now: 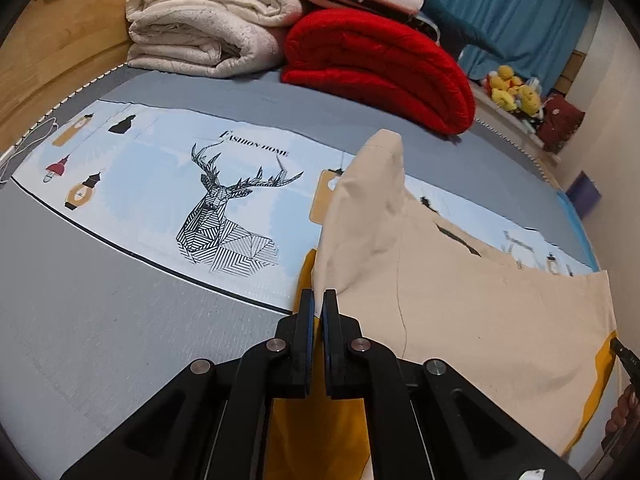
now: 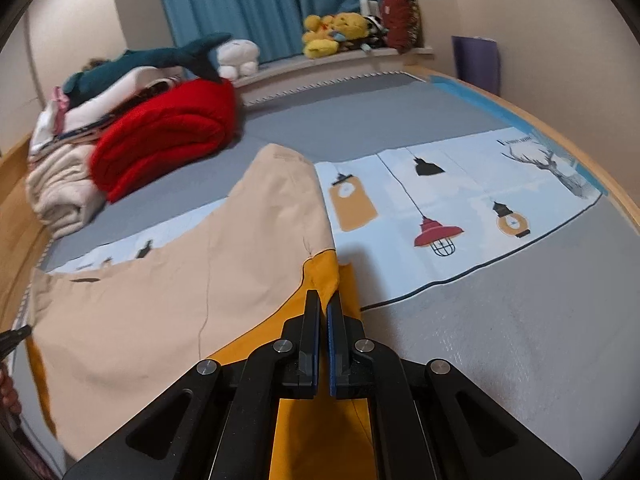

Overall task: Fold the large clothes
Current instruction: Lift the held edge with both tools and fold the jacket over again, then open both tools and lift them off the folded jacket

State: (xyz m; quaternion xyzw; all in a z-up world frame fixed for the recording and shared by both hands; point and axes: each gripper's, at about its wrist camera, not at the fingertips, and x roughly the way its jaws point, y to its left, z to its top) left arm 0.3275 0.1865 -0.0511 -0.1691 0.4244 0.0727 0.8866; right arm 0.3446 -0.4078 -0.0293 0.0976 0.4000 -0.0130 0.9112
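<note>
A beige-and-mustard cotton garment point(image 1: 460, 280) is clamped at lower centre by the left gripper point(image 1: 319, 300) and the right gripper point(image 2: 324, 300), jaws pressed together on it.

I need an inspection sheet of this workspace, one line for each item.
Surface: grey mat with printed deer panel.
Job's things: beige and yellow garment, held at two points.
Clutter: red quilt, cream blanket, folded pile with shark plush.
Grippers: left gripper and right gripper both shut on the garment.
Cables: white cord at the mat's edge.
Surroundings: blue curtain, plush toys on a ledge.
</note>
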